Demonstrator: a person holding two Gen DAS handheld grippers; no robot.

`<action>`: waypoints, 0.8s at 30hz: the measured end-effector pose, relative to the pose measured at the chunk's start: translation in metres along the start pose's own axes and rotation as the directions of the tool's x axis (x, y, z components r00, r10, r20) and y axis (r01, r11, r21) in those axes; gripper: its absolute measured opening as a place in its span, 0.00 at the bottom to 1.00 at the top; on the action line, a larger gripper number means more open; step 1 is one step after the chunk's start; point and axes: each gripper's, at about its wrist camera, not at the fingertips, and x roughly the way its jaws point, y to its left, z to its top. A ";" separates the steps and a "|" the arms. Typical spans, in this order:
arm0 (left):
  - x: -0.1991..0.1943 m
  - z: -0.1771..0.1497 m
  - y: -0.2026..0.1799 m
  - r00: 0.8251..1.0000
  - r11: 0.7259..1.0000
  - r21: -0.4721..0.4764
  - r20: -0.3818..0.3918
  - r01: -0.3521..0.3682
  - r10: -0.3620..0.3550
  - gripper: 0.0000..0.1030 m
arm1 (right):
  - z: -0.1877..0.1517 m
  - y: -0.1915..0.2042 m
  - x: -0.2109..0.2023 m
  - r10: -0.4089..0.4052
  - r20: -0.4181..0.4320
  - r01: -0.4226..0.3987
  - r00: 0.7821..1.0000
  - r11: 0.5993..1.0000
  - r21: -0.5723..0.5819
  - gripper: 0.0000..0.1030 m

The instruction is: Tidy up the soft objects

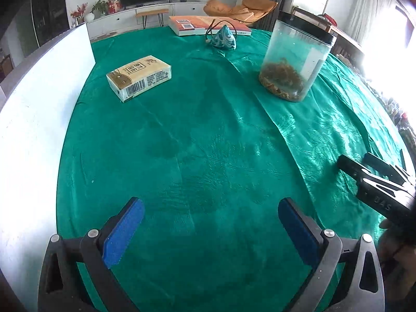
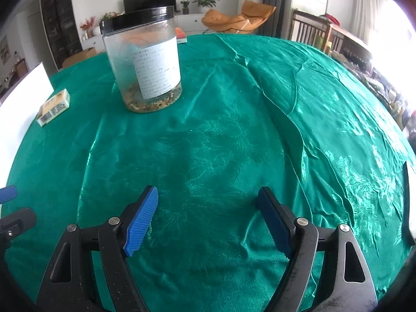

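Tissue pack (image 1: pixel 139 78): soft, cream and brown, barcode on its near end, lying flat on the green cloth (image 1: pixel 208 156) toward the left side of the bench, close to a white board (image 1: pixel 39 117) that stands along that edge; in the right wrist view the same pack (image 2: pixel 54 107) shows at far left. Pouch (image 1: pixel 224 38): small, soft, teal with a swirl pattern and a dark cord loop, sitting at the far side of the bench, just in front of a flat orange book (image 1: pixel 208 24). Jar (image 1: pixel 293 59): clear plastic, black lid, upright, right of the pack and well apart from it, with a layer of brown dried matter at its bottom (a white printed label faces the right wrist camera (image 2: pixel 145 62)). Left gripper (image 1: pixel 210 223): blue-padded fingers spread wide, nothing between them, over bare cloth near the front of the bench. Right gripper (image 2: pixel 208 215): fingers likewise spread wide and empty, over wrinkled cloth with the jar ahead and to the left; it also appears at the right edge of the left wrist view (image 1: pixel 364 166). Background: a television, potted plants, an orange chair.
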 end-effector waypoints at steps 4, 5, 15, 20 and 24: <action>0.012 0.004 0.006 0.999 0.999 -0.006 0.014 -0.043 0.043 0.99 | 0.000 -0.001 0.000 0.003 -0.003 -0.003 1.000 1.000 -0.008 0.83; 0.013 0.004 0.006 0.999 0.999 -0.001 0.019 -0.050 0.050 0.99 | 0.001 -0.002 0.001 0.005 -0.004 -0.005 1.000 1.000 -0.009 0.84; 0.016 0.000 0.001 0.995 0.996 0.040 0.070 -0.080 0.077 1.00 | -0.002 0.006 -0.003 0.007 -0.004 -0.007 1.000 1.000 -0.010 0.86; 0.016 0.001 0.001 0.995 0.996 0.040 0.069 -0.080 0.077 1.00 | -0.005 0.013 -0.008 0.007 -0.005 -0.007 1.000 1.000 -0.011 0.87; 0.016 0.001 0.000 0.995 0.996 0.040 0.069 -0.080 0.077 1.00 | -0.005 0.013 -0.008 0.007 -0.005 -0.007 1.000 1.000 -0.010 0.87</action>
